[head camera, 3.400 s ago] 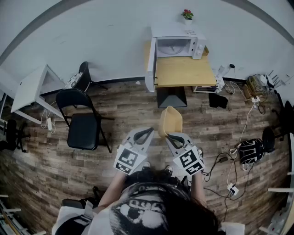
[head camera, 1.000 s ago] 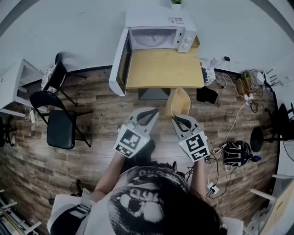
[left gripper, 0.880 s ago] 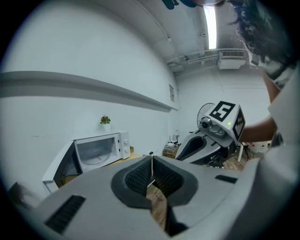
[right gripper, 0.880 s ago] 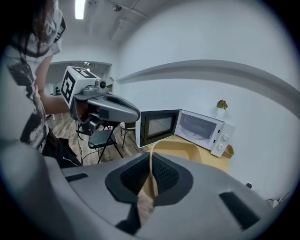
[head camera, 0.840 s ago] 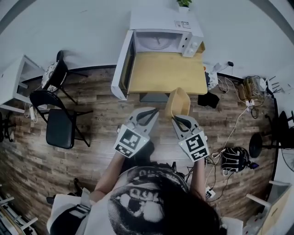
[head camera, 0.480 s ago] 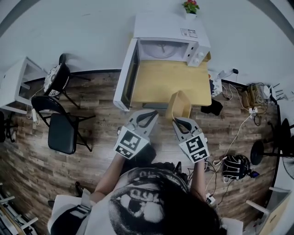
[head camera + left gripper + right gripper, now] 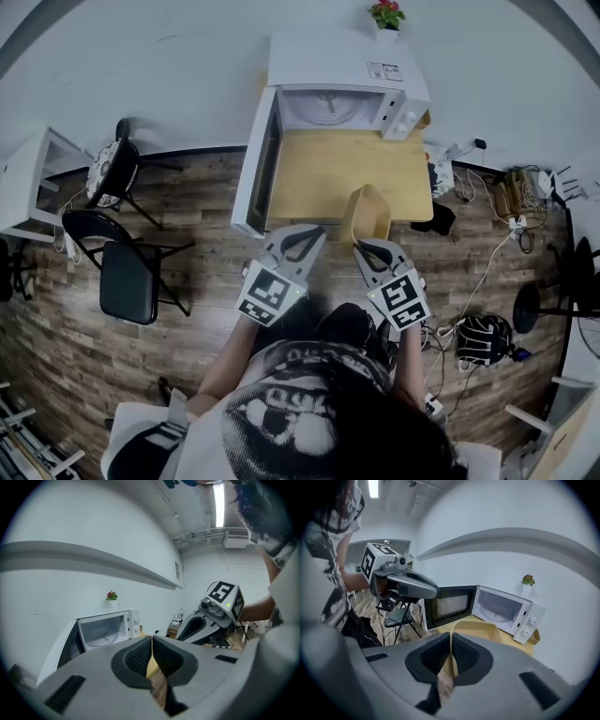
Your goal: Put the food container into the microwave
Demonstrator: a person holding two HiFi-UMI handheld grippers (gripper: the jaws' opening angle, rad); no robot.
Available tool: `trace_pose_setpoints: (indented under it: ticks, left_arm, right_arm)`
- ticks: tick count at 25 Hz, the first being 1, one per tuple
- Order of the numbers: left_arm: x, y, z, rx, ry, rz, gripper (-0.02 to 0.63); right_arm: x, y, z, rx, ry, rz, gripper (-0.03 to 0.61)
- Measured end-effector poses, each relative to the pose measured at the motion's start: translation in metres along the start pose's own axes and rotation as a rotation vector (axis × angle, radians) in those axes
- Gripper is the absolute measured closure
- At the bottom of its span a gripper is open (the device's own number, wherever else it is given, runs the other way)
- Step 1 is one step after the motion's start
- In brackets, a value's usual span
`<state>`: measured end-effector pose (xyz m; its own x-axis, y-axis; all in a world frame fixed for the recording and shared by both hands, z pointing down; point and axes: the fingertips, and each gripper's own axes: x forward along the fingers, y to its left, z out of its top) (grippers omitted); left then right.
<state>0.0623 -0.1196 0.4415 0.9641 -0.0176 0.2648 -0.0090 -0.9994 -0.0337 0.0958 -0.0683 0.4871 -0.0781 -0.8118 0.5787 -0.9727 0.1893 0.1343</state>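
Observation:
A tan food container (image 7: 367, 214) hangs tilted at the near edge of the wooden table (image 7: 328, 169), with my right gripper (image 7: 367, 250) shut on its rim. The right gripper view shows the thin rim (image 7: 451, 641) pinched between the pads, with the container's body (image 7: 485, 632) beyond. The white microwave (image 7: 347, 80) stands at the table's back, its door (image 7: 253, 164) swung open to the left and its cavity (image 7: 501, 607) bare with a glass turntable. My left gripper (image 7: 300, 236) is beside the right one, shut on nothing; its pads (image 7: 140, 656) meet.
A potted plant (image 7: 385, 16) sits on the microwave. A black folding chair (image 7: 127, 277) and a white desk (image 7: 23, 173) stand at the left. Cables, a power strip and a dark bag (image 7: 483, 333) lie on the wood floor at the right.
The person has walked up to the table; the microwave and table have grown nearer. The container, still in the right gripper, now reaches the table's near edge. The left gripper stays shut.

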Motion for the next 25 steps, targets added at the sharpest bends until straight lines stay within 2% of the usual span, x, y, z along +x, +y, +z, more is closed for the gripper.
trace_pose_setpoints:
  ticks: [5,10,15,21,25]
  left_arm:
    - [0.008,0.012,-0.007,-0.029,0.010,0.022,0.606]
    - [0.017,0.015,-0.018,-0.075,0.030,0.068,0.606]
    - [0.025,0.038,-0.023,-0.101,0.057,0.177,0.606]
    - [0.043,0.069,-0.007,-0.129,0.051,0.328,0.606]
    - [0.066,0.079,-0.006,-0.147,0.066,0.390,0.606]
  right_arm:
    - [0.008,-0.001,-0.002,-0.010,0.018,0.029,0.557]
    - [0.020,-0.012,-0.011,-0.033,0.043,0.097,0.557]
    - [0.046,-0.039,-0.003,-0.089,0.024,0.180,0.557]
    - [0.072,-0.084,0.021,-0.185,-0.008,0.273,0.557]
    - [0.088,-0.111,0.027,-0.232,-0.025,0.328,0.557]
